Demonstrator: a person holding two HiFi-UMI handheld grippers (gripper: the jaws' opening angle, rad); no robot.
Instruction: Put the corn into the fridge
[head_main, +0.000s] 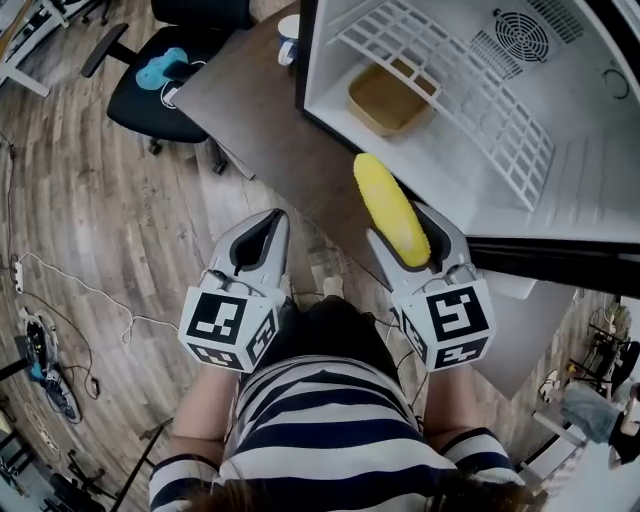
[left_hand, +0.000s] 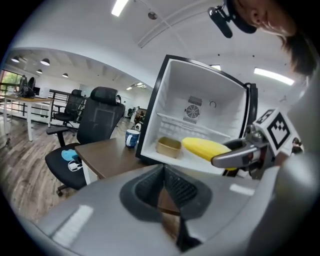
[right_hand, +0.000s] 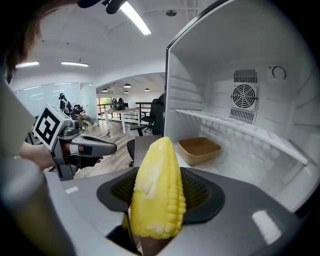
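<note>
My right gripper (head_main: 408, 222) is shut on a yellow corn cob (head_main: 390, 210), whose tip points toward the open white fridge (head_main: 560, 190). In the right gripper view the corn (right_hand: 157, 187) stands between the jaws, just outside the fridge floor (right_hand: 235, 160). My left gripper (head_main: 262, 238) hangs beside it over the wooden floor, shut with nothing in it. From the left gripper view the corn (left_hand: 205, 148) and the right gripper (left_hand: 245, 155) show in front of the fridge (left_hand: 200, 115).
A tan tray (head_main: 388, 98) sits inside the fridge under a white wire shelf (head_main: 450, 80). The fridge stands on a brown table (head_main: 260, 110) with a blue mug (left_hand: 132, 137). A black office chair (head_main: 170, 70) is to the left.
</note>
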